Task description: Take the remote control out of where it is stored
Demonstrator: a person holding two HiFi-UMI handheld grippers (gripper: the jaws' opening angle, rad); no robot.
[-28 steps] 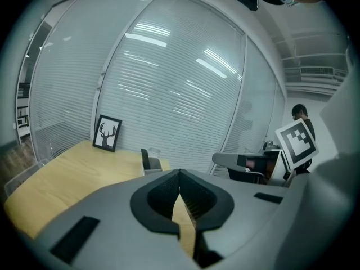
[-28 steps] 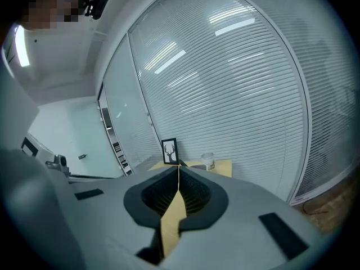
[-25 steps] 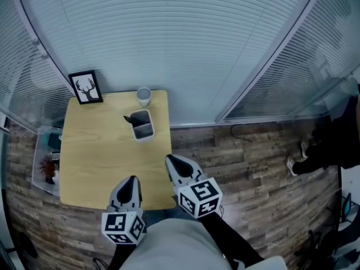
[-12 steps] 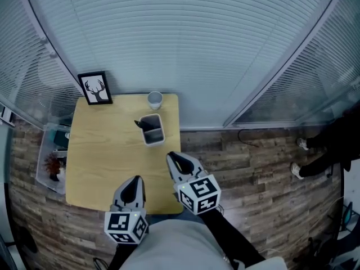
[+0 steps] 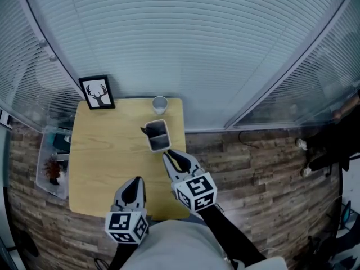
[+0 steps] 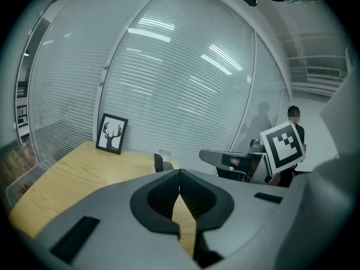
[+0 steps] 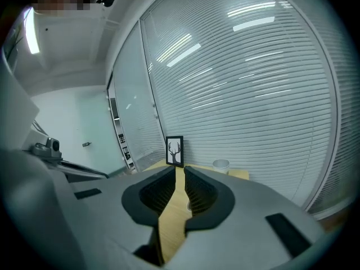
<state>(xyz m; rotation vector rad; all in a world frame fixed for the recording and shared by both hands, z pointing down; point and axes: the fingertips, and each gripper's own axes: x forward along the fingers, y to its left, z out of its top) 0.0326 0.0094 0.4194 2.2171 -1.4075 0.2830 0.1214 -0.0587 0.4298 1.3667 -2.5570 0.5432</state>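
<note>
Remote (image 5: 146,130) in holder (image 5: 163,146) just beyond right gripper (image 5: 169,158); jaws just parted slightly, empty

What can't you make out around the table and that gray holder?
- Remote control: head view, only a dark end shows above the rim of the gray holder; the rest is inside it.
- White cup: head view, too small to tell its contents.
- Clear bin: head view, beside the table, contents small and blurred.

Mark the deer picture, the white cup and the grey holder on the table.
deer picture (image 5: 97,92): head view, middle of the print.
white cup (image 5: 160,108): head view, its near side.
grey holder (image 5: 160,145): head view, its near wall.
</note>
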